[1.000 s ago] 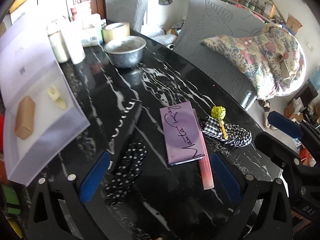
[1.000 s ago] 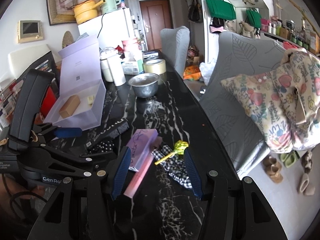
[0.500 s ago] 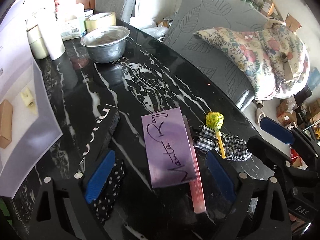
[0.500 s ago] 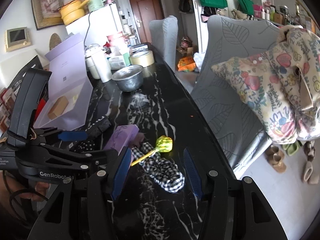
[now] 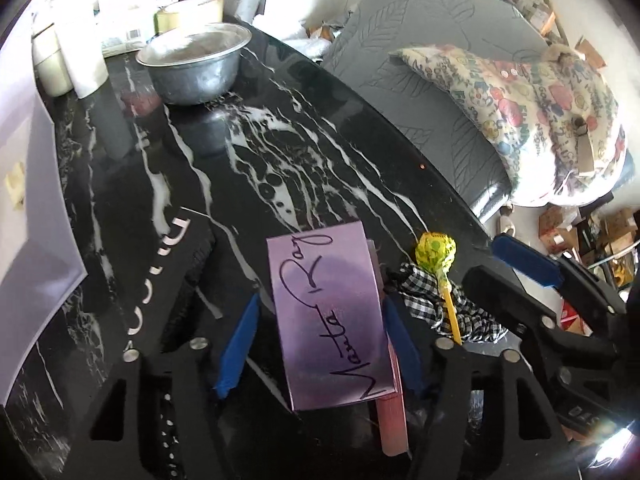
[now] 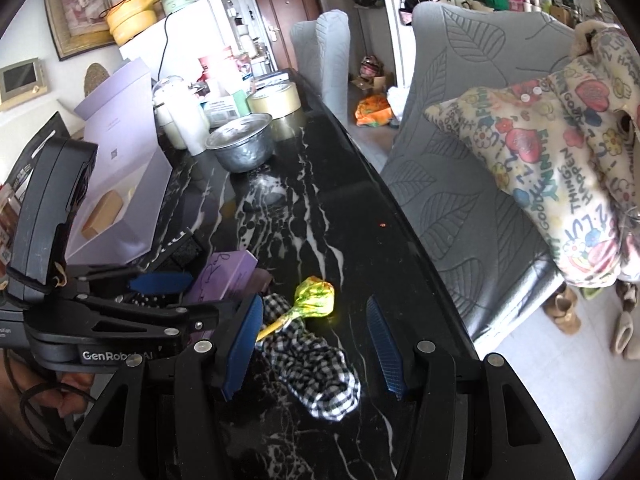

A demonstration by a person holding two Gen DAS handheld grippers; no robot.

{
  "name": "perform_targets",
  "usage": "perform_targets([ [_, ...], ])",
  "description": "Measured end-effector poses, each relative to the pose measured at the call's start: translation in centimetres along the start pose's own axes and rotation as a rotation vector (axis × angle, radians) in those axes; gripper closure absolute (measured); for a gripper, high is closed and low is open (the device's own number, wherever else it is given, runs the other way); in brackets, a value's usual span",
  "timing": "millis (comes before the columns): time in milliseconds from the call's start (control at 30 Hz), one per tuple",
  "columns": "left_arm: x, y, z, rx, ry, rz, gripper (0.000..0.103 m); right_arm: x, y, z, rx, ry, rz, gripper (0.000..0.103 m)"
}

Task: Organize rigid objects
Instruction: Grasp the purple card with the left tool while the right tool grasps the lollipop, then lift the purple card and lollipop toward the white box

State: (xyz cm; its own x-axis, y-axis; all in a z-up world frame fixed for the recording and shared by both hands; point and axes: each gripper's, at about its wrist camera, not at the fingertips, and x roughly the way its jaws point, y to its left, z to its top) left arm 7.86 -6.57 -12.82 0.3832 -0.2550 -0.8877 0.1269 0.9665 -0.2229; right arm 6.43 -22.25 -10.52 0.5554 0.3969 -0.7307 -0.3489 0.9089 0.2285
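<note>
Left wrist view: left tool (image 5: 320, 344), jaws just closing, straddles the purple box (image 5: 330, 320) on the black counter (image 5: 280, 152); contact unclear. Right tool (image 6: 316, 340), unclenched, flanks lollipop (image 6: 314, 298) on checked cloth (image 6: 316, 372).

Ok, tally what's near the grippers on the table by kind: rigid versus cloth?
Rigid: 3 (purple box, pink bar under it, lollipop)
Cloth: 2 (checked scrunchie, dotted scrunchie)
Total: 5
</note>
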Motion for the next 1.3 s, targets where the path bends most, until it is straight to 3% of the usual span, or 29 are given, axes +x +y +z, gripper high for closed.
perform_targets([
  [133,0.0,0.1,-0.1,0.002,-0.004,-0.010,0.052,1.2,0.0,0.4,0.014,0.023,0.015,0.052],
  [600,-0.1,-0.1,-0.4,0.069,-0.023,0.115,0.052,3.8,-0.4,0.8,0.057,0.101,-0.011,0.062],
  [667,0.0,-0.1,-0.3,0.069,-0.025,0.116,0.052,3.9,-0.2,0.8,0.049,0.096,-0.012,0.069],
  [700,0.0,-0.1,-0.3,0.067,-0.025,0.115,0.052,4.0,-0.1,0.8,0.046,0.095,-0.007,0.079],
  [1300,-3.6,-0.1,-0.9,0.041,-0.088,0.073,0.052,1.6,1.3,0.9,0.018,0.040,0.013,0.079],
])
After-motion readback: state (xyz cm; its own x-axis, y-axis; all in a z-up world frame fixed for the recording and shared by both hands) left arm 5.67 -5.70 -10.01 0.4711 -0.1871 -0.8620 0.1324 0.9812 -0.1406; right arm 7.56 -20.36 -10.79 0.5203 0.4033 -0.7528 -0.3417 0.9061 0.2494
